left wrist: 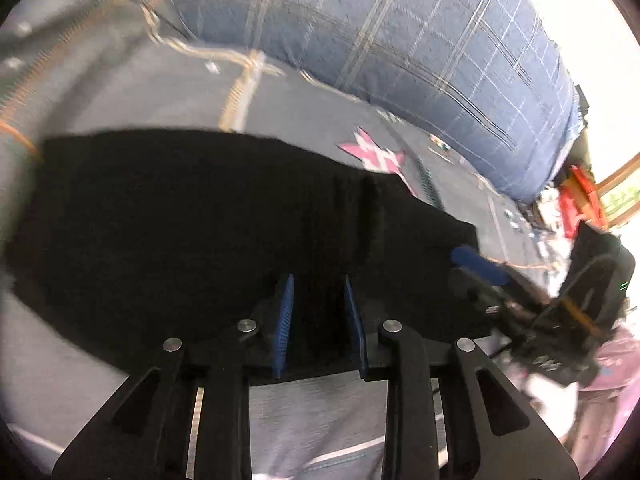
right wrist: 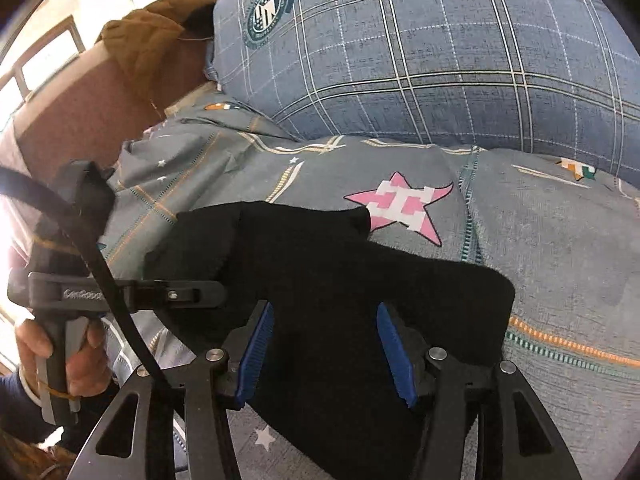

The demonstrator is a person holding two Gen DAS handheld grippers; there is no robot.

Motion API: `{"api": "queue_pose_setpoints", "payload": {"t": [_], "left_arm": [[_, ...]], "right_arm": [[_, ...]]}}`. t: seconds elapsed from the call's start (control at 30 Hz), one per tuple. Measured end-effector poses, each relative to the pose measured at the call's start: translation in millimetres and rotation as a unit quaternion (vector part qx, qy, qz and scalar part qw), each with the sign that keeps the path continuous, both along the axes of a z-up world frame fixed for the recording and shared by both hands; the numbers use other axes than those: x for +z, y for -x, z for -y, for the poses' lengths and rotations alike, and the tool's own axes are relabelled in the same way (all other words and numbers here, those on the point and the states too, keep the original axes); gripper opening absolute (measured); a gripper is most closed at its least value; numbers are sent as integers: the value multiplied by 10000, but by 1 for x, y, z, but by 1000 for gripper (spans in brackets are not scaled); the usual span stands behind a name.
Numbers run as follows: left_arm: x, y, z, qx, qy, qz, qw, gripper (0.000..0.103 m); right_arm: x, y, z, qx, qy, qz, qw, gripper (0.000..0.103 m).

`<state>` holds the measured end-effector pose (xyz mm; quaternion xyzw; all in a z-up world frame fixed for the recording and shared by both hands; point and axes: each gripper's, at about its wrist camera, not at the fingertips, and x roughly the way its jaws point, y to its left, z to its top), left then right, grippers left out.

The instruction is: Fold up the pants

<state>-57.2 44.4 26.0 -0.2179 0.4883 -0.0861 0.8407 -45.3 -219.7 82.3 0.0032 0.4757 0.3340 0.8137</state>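
Note:
Black pants [left wrist: 160, 220] lie bunched on a grey patterned bedsheet [left wrist: 160, 92]. In the left wrist view my left gripper [left wrist: 318, 280] is narrow, its blue pads pressed on a fold of the pants at the near edge. One blue finger [left wrist: 480, 266] of the right gripper rests at the pants' right end. In the right wrist view the pants [right wrist: 320, 248] run between the wide-apart blue pads of my right gripper [right wrist: 325, 308], which stands open over the cloth. The left gripper's body [right wrist: 160, 292] reaches into the pants' left end, held by a hand [right wrist: 80, 352].
A big blue plaid pillow [right wrist: 440, 60] lies along the far side of the bed. A pink star [right wrist: 400, 204] is printed on the bedsheet [right wrist: 560, 240] just beyond the pants. A brown headboard [right wrist: 80, 100] with a brown garment [right wrist: 152, 32] stands far left.

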Motion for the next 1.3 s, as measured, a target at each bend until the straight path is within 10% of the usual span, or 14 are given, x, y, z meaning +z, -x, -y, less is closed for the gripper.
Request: {"api": "queue_pose_setpoints", "payload": {"t": [0.33,0.6,0.73,0.93,1.3], "left_arm": [[-6,47,-64,891,-240,-2,9957,25],[-20,83,-101,1763,-18,-146,9842,32],[-26,94,-114,2180,352,-55,9753,55],[-42,89,-121,2425,578,-223,9682,55],[-51,71,-125,2593,589,17,9640,56]], "right_arm": [[10,0,-56,572,68,266,9980,52],[-10,-1,-109,926,1161,767,9859,52],[13,-6,-113,1108,676,742,9888,52],[22,-22,-152,1855,9,433,9817,58],[-23,-49,-250,2963,624,66,9530,58]]}}
